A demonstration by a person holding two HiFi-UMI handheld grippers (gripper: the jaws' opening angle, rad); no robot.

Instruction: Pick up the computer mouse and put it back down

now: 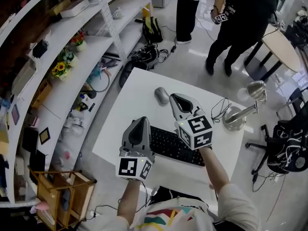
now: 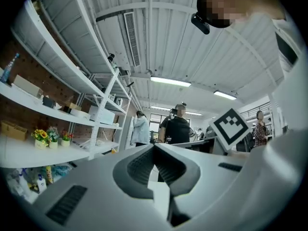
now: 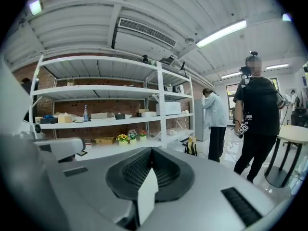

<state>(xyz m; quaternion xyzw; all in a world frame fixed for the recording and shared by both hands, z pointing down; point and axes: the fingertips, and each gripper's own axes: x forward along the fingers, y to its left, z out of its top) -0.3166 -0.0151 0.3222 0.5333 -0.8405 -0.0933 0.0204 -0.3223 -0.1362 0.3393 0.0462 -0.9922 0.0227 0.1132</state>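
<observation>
The mouse is lying on the bench, probably light, hard and slippery, so pinching its two sides is looking best. The left tongs and right tongs are hanging shut, empty.

Computer mouse lies on the far part of the table, behind the keyboard. Desk lamp stands at the table's right edge. Shelving runs along the left. A person stands beyond the table.

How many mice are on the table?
1: the mouse lies past the keyboard, left of the right gripper. Part of the table is covered; another may hide.
</observation>
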